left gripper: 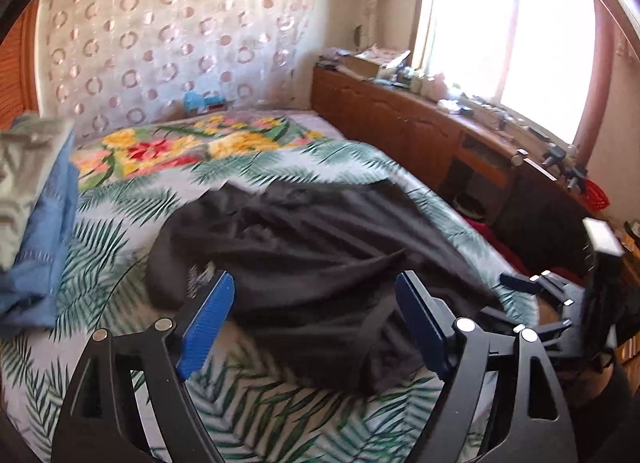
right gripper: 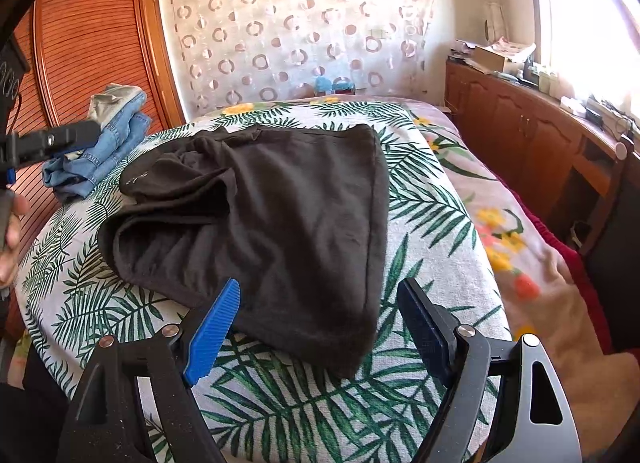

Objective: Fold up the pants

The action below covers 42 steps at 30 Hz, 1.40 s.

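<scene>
Lying folded, black pants (right gripper: pixel 260 223) sit just ahead of both spread, empty tongs (right gripper: pixel 316 295).

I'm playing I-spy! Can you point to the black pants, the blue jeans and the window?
black pants (right gripper: pixel 280 215), right wrist view, middle of the dark cloth.
blue jeans (right gripper: pixel 108 143), right wrist view, side of the folded denim stack.
window (left gripper: pixel 520 35), left wrist view, the bright pane.

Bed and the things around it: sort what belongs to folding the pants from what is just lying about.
Belongs to the job:
black pants
left gripper, open
right gripper, open
bedspread as work surface

Just lying about:
stacked jeans
clutter on the wooden cabinet
</scene>
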### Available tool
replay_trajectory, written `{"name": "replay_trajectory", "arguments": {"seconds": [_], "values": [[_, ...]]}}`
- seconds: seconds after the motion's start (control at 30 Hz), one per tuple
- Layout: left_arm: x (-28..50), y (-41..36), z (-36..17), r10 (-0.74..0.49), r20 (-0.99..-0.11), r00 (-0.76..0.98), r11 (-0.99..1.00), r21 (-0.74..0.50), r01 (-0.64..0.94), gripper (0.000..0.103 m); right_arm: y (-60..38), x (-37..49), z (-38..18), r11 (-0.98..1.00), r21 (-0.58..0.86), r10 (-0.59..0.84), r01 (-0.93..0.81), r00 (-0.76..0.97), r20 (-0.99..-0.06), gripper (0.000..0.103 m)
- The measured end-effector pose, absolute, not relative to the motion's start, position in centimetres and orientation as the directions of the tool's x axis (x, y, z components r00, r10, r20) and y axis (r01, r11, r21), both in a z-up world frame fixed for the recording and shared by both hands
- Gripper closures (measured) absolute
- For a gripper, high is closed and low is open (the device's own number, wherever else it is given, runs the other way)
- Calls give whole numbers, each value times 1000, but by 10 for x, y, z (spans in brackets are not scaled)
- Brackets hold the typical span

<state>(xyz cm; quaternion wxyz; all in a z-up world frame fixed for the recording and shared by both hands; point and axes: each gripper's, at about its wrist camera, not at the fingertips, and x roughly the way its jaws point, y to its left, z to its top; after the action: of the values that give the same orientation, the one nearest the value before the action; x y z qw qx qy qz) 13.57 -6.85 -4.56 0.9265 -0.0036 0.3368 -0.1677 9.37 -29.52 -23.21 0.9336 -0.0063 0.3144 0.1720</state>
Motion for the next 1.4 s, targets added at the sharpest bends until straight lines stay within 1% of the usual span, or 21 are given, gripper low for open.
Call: {"name": "replay_trajectory", "arguments": {"seconds": [0.1, 0.2, 0.33, 0.4, 0.6, 0.7, 0.97, 1.2, 1.27, 1.33, 1.37, 1.4], "values": [[136, -58, -64, -270, -649, 711, 956, -91, 280, 19, -291, 97, -231, 938, 90, 321, -334, 742, -588, 21], [137, -52, -76, -236, -667, 706, 964, -68, 257, 19, -285, 100, -228, 932, 82, 331, -352, 741, -584, 26], [139, -48, -91, -215, -701, 680, 968, -59, 245, 19, -275, 106, -223, 925, 69, 342, -373, 743, -575, 29], [139, -47, -97, -184, -713, 677, 973, -37, 226, 19, -270, 109, -220, 922, 58, 345, -382, 745, -571, 31], [139, -38, -111, -173, -736, 654, 978, -50, 203, 19, -256, 119, -214, 915, 19, 343, -402, 753, -562, 36], [140, -37, -114, -188, -749, 636, 976, -69, 207, 19, -253, 126, -212, 912, 25, 353, -410, 751, -558, 40], [137, -32, -113, -200, -733, 650, 977, -98, 190, 20, -235, 150, -209, 883, 72, 420, -464, 712, -563, 49], [130, -25, -107, -215, -684, 697, 976, -123, 179, 19, -216, 177, -224, 873, 45, 404, -486, 669, -624, 54], [129, -26, -106, -212, -676, 706, 977, -118, 180, 20, -215, 181, -229, 872, 44, 400, -487, 658, -639, 58], [128, -26, -105, -211, -673, 709, 977, -114, 182, 20, -214, 185, -233, 871, 50, 401, -489, 649, -647, 66], [128, -26, -105, -211, -672, 710, 977, -113, 183, 19, -212, 188, -232, 869, 60, 408, -491, 642, -649, 67], [128, -27, -105, -210, -672, 711, 977, -110, 184, 20, -213, 189, -232, 865, 77, 420, -495, 633, -651, 71]]}}
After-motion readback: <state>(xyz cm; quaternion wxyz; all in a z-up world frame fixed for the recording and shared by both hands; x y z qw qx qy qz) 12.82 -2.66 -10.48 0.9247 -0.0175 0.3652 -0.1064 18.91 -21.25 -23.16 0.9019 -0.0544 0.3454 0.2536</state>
